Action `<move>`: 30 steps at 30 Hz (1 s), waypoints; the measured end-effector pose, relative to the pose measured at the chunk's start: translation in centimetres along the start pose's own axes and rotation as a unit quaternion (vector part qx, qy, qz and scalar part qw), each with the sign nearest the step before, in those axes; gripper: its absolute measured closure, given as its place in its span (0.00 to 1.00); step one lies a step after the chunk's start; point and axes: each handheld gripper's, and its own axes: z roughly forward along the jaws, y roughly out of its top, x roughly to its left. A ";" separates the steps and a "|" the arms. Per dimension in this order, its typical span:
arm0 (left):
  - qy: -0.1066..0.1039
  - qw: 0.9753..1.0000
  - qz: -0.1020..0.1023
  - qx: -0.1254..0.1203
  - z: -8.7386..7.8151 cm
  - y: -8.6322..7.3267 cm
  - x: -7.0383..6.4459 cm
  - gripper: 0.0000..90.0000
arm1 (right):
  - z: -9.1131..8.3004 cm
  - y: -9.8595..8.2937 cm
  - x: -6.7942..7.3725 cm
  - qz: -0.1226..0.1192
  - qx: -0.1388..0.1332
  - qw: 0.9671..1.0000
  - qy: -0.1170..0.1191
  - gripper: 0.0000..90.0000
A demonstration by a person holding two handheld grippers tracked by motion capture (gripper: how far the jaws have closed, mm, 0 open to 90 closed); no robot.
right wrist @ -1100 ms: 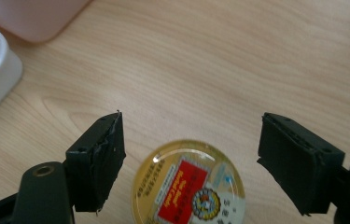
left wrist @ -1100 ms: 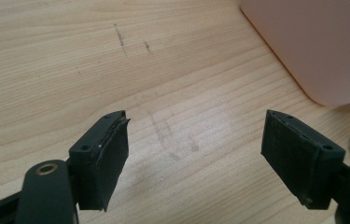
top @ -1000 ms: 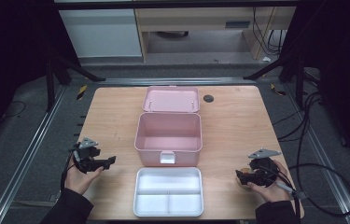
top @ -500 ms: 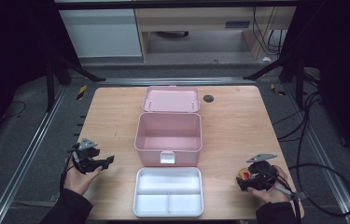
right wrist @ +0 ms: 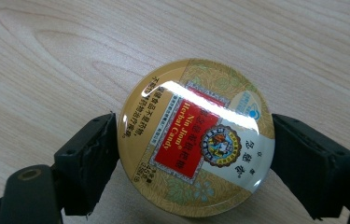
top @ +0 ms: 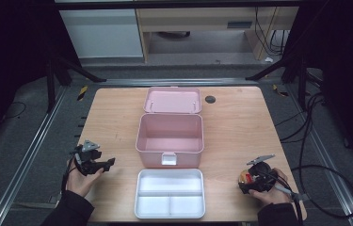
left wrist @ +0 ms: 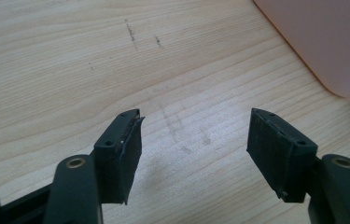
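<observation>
Since the earlier frame our right gripper drew back from the pink box, jaws pinching the candy tin just above the desk. Left gripper waited, jaws spread. Boxing the tin remained undone.

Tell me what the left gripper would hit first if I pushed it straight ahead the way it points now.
Probably the pink box. The left gripper is open over bare table, and the box's rounded lower corner sits ahead and to one side. Depth is unclear, so the near jaw might just slide past it.
</observation>
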 end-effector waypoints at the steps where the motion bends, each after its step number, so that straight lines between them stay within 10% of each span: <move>1: 0.000 1.000 0.000 0.001 0.0 0.0 0.0 0.40 | 0.1 0.0 0.0 0.001 0.002 1.000 -0.001 0.20; 18: -0.004 1.000 0.010 0.015 0.4 -0.1 -0.2 0.50 | 0.6 0.2 -0.2 0.002 0.021 1.000 0.003 0.22; 30: -0.005 1.000 0.013 0.013 0.4 0.0 -0.2 0.52 | -2.2 1.7 -0.4 0.001 -0.024 1.000 -0.001 0.23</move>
